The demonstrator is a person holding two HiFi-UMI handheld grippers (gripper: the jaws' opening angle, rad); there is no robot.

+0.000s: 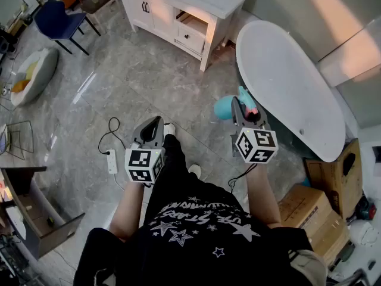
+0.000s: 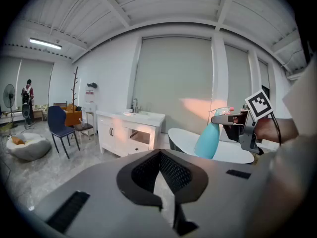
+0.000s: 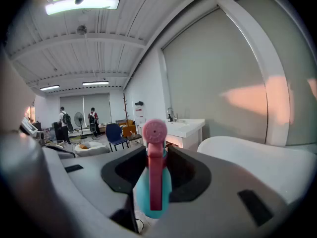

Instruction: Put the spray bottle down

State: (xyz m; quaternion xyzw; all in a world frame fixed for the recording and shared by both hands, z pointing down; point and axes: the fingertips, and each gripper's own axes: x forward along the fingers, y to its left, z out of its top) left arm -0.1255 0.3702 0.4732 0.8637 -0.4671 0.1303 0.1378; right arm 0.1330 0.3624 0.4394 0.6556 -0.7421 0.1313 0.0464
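**Spray bottle held in the air beside the bathtub**

A grey marbled floor (image 1: 137, 82) filled the head view. On it stood a white oval bathtub (image 1: 286, 82) at the right and a white vanity cabinet (image 1: 178, 11) at the top, one of its drawers pulled out. A blue chair (image 1: 56, 19) stood at the upper left, well apart from both. The person (image 1: 196, 231), in a dark star-printed shirt, stood on open floor and held both grippers forward, each pointing slightly downward.

The right gripper (image 1: 244, 106) was closed on the spray bottle (image 1: 224, 108), its jaws clamped on the neck just under the pink spray head. The teal body hung tilted below and ahead of the jaws. The bottle was clear of the floor, just beside the near rim of the bathtub and touching no surface.

The left gripper (image 1: 153, 124) was closed, its jaw tips met in a point with nothing between them. A white power strip (image 1: 111, 161) lay on the floor near it.
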